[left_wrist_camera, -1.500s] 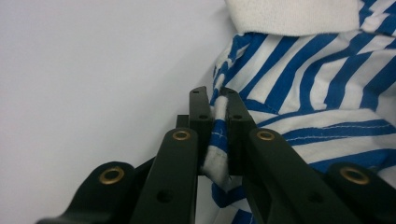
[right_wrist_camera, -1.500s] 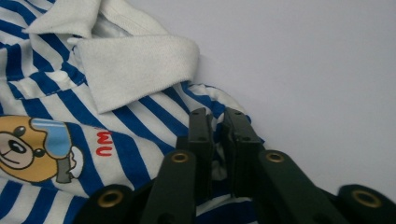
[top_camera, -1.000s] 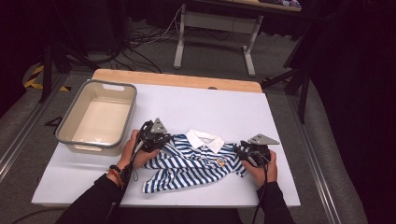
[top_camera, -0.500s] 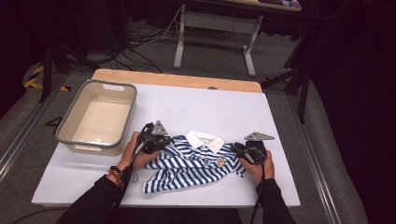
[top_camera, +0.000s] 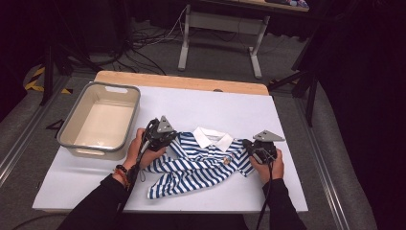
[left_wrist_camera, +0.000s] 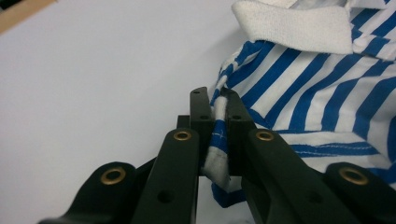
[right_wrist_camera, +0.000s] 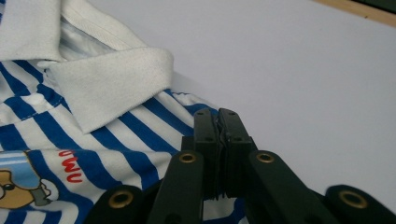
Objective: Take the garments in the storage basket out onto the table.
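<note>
White table (top_camera: 287, 124) w/ striped shirt (top_camera: 201, 163) & grey bin (top_camera: 72, 143).

Soft knit cloth on the striped shirt (top_camera: 201, 160), fuzzy white collar (top_camera: 213, 137), matt black plastic fingers (left_wrist_camera: 201, 122), smooth matt white desk (top_camera: 230, 108) with a wooden far edge.

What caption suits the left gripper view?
Left gripper pinching the edge of a blue-striped shirt on a white table.

The high view looked forward and down from above the person's side onto the white-covered wooden table (top_camera: 201, 103). Each gripper view sat low and close, facing along its own black jaws. All three views shared the blue-and-white striped polo shirt (top_camera: 201, 160) (left_wrist_camera: 317, 93) (right_wrist_camera: 93, 121) with the white collar.
</note>
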{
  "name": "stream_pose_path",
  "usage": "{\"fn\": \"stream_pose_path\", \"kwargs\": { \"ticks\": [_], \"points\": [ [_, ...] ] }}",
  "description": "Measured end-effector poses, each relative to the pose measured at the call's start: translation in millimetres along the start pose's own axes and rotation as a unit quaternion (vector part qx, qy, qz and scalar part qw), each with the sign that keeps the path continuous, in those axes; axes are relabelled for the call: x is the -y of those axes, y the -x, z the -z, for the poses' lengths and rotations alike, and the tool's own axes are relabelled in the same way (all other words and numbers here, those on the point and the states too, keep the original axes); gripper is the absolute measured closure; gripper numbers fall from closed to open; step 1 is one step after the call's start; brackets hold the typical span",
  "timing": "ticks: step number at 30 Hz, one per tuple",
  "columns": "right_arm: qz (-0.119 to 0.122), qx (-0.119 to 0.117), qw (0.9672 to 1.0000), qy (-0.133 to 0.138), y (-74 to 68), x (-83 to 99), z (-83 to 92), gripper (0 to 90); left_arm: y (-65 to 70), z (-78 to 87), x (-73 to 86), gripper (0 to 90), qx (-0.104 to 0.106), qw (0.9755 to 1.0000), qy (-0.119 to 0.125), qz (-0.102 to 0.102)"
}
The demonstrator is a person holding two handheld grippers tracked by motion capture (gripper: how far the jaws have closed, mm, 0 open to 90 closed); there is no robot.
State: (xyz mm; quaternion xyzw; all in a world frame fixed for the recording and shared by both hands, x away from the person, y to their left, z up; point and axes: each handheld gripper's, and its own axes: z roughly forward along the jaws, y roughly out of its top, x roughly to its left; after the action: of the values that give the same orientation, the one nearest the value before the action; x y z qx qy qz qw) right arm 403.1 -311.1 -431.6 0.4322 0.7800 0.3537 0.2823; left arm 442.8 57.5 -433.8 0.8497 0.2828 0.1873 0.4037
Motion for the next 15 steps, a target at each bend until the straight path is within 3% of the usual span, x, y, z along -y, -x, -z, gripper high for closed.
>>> {"fn": "stream_pose_path", "kwargs": {
  "ticks": [6,9,15],
  "points": [
    [-0.006,0.014,0.9997,0.017,10.6,-14.4,-1.8,87.9,-8.9,-7.7,-11.5,85.9,-0.015,0.9999,0.002,0.006],
    [-0.009,0.019,0.9995,0.025,14.1,-23.5,-4.3,87.9,-17.2,-11.7,-15.6,86.0,-0.021,0.9995,0.005,0.022],
    [-0.006,0.029,0.9991,0.031,20.0,-41.9,-13.3,87.9,-26.3,-16.3,-21.7,86.0,-0.035,0.9989,0.004,0.031]
  ]
}}
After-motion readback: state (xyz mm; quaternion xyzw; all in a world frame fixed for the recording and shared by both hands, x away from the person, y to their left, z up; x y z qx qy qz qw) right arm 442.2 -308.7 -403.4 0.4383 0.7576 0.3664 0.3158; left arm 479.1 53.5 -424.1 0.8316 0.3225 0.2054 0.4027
